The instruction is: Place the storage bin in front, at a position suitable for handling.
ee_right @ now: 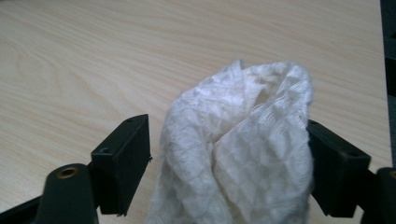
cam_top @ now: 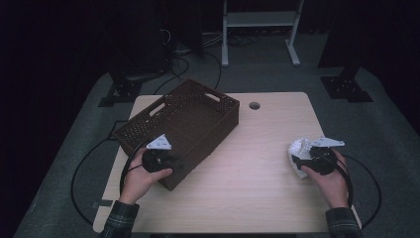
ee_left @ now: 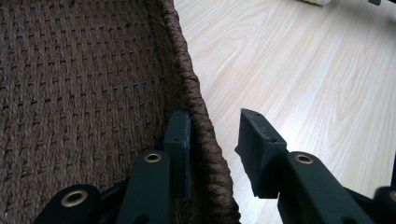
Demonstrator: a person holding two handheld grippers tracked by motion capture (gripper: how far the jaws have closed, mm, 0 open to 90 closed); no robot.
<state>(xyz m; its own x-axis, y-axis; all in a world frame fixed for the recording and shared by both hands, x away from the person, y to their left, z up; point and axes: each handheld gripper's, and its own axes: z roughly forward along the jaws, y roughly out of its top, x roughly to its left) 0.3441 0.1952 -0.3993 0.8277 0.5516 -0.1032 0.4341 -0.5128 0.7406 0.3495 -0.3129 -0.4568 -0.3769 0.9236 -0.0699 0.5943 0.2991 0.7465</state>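
Observation:
A dark brown woven basket (cam_top: 190, 116) stands slanted on the left half of the wooden table (cam_top: 257, 183). My left gripper (cam_top: 177, 166) straddles its near right corner. In the left gripper view (ee_left: 217, 116) one jaw lies against the inside of the braided rim (ee_left: 198, 105), and the other stands outside it with a thin strip of table showing between. A crumpled white cloth (cam_top: 298, 148) lies near the right edge. My right gripper (cam_top: 297, 159) is open around that cloth (ee_right: 243, 140). The cloth leans on one jaw, and a gap is left at the other (ee_right: 228, 122).
The basket is empty inside. A round cable hole (cam_top: 254, 105) sits in the table's far middle. Beyond the table, a white frame (cam_top: 260, 20) and cables lie on the dark floor. The right table edge is close behind the cloth.

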